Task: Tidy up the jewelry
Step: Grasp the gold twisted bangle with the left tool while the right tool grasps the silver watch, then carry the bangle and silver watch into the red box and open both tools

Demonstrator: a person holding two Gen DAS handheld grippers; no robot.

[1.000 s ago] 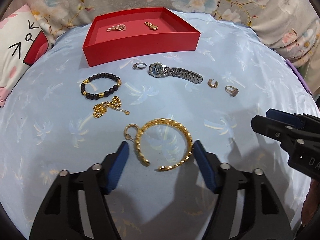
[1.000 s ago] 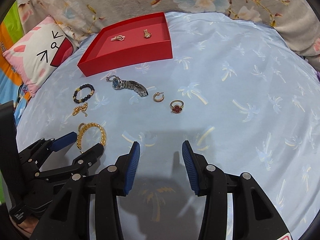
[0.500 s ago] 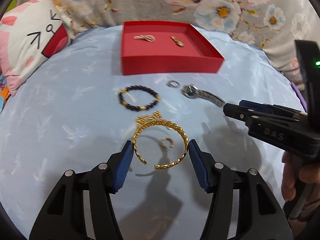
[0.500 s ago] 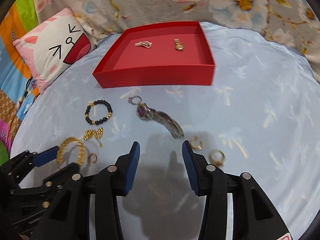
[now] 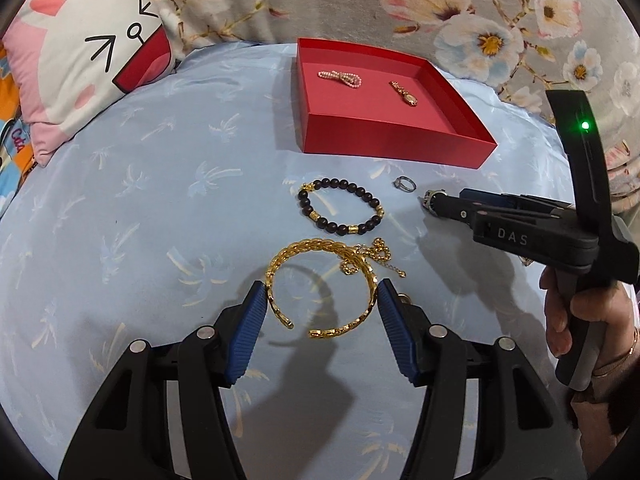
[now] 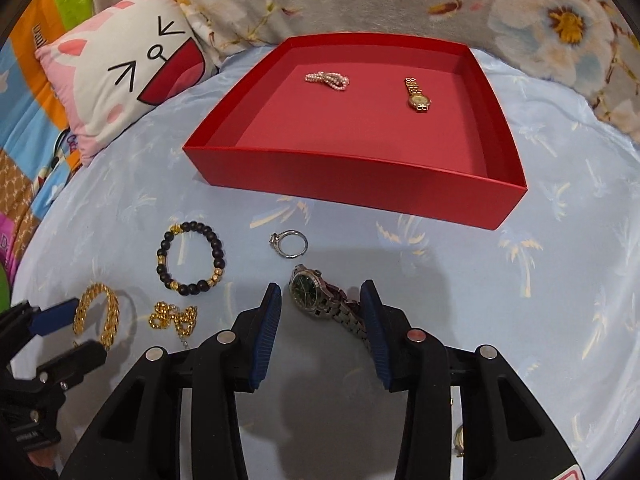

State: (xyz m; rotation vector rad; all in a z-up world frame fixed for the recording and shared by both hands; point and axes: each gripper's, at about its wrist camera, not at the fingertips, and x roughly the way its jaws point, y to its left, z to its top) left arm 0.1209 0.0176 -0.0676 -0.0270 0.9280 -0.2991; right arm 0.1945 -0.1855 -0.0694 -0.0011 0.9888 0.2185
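A gold cuff bangle (image 5: 320,284) lies between the pads of my left gripper (image 5: 320,308), whose pads touch its sides; it looks lifted a little above the blue cloth. My right gripper (image 6: 320,312) is open with a silver watch (image 6: 328,304) between its fingers; the same gripper shows in the left wrist view (image 5: 444,206). A red tray (image 6: 352,178) holds a pearl piece (image 6: 328,80) and a gold watch (image 6: 416,94). A black bead bracelet (image 5: 340,210), a silver ring (image 6: 289,243) and a gold chain (image 6: 174,318) lie on the cloth.
A cat-face pillow (image 5: 80,60) lies at the left. Floral bedding (image 5: 480,12) rises behind the tray. A small gold hoop (image 5: 405,299) peeks out beside my left gripper's right finger. Another small gold piece (image 6: 459,438) lies under my right gripper.
Both grippers moved toward the tray. My left gripper closed around the gold bangle and carried it up near the gold chain. My right gripper swung left and came over the silver watch.
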